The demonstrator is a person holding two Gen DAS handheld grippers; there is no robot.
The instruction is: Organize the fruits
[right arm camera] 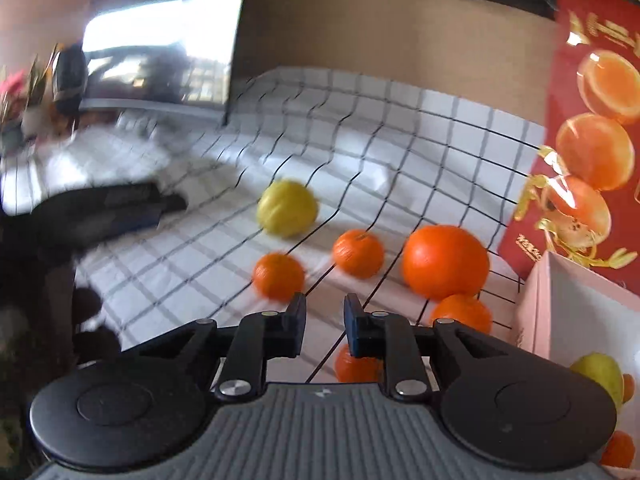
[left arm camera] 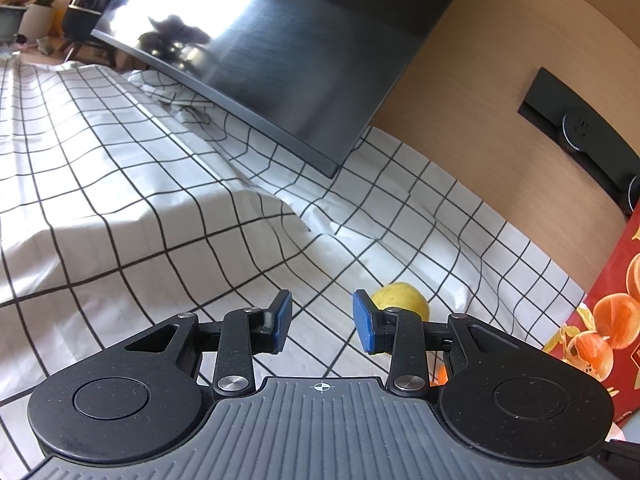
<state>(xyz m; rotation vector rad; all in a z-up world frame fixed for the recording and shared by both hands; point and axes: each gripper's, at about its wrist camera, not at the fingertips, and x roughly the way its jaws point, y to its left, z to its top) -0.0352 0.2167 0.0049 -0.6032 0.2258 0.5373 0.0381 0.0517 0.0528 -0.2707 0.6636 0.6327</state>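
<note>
In the left wrist view my left gripper (left arm camera: 322, 322) is open and empty above the checked cloth (left arm camera: 120, 200). A yellow fruit (left arm camera: 402, 301) lies just beyond its right finger. In the blurred right wrist view my right gripper (right arm camera: 325, 330) is open and empty. Ahead of it lie the yellow fruit (right arm camera: 287, 208), a large orange (right arm camera: 445, 262) and several small oranges, among them one to the left (right arm camera: 278, 276), one in the middle (right arm camera: 357, 253) and one under the right finger (right arm camera: 356, 364). A white box (right arm camera: 576, 312) at right holds a yellow-green fruit (right arm camera: 602, 374) and small oranges.
A dark monitor (left arm camera: 260, 52) stands over the cloth at the back. A red carton printed with oranges (right arm camera: 592, 120) stands at right against the wooden wall (left arm camera: 480, 100). My left gripper shows as a dark blurred shape (right arm camera: 100, 212) at left in the right wrist view.
</note>
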